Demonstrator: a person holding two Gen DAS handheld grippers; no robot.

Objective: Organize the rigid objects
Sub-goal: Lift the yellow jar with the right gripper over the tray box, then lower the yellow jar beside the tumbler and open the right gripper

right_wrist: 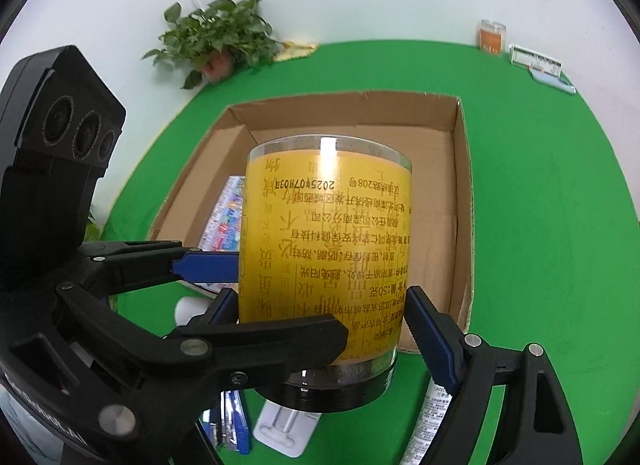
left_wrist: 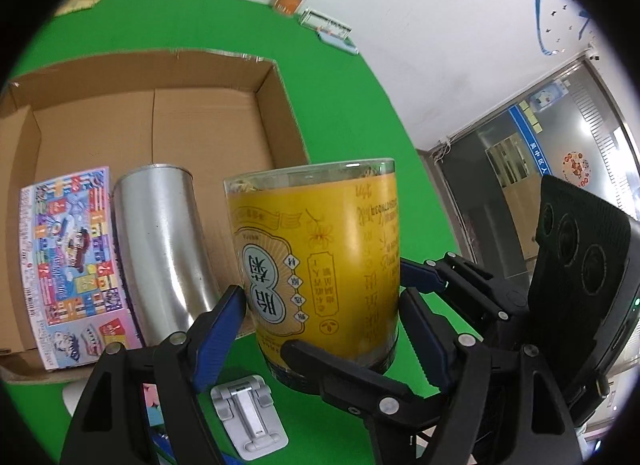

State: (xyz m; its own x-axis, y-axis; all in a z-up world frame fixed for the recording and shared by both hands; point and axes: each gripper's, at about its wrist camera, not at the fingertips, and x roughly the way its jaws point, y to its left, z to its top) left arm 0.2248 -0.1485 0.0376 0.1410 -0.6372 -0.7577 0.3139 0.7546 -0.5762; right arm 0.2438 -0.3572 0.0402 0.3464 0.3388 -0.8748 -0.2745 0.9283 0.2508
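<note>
A clear jar with a yellow label (left_wrist: 320, 265), upside down with its black lid at the bottom, is held above the green table. My left gripper (left_wrist: 320, 313) is shut on the jar, and my right gripper (right_wrist: 324, 305) is shut on the same jar (right_wrist: 328, 249) from the other side. Each view shows the other gripper's blue fingers (left_wrist: 424, 273) on the jar. Behind it stands an open cardboard box (left_wrist: 276, 105) holding a metal cylinder (left_wrist: 164, 241) and a colourful flat pack (left_wrist: 72, 261). The box also shows in the right wrist view (right_wrist: 460, 193).
On the green table (left_wrist: 340, 113) below lie a grey folding stand (left_wrist: 248, 413), a white stand (right_wrist: 284, 429), a blue pack (right_wrist: 232, 421) and a white tube (right_wrist: 428, 425). An orange jar (right_wrist: 491, 36) and small boxes (right_wrist: 538, 61) stand at the far edge, a potted plant (right_wrist: 216, 41) at the back.
</note>
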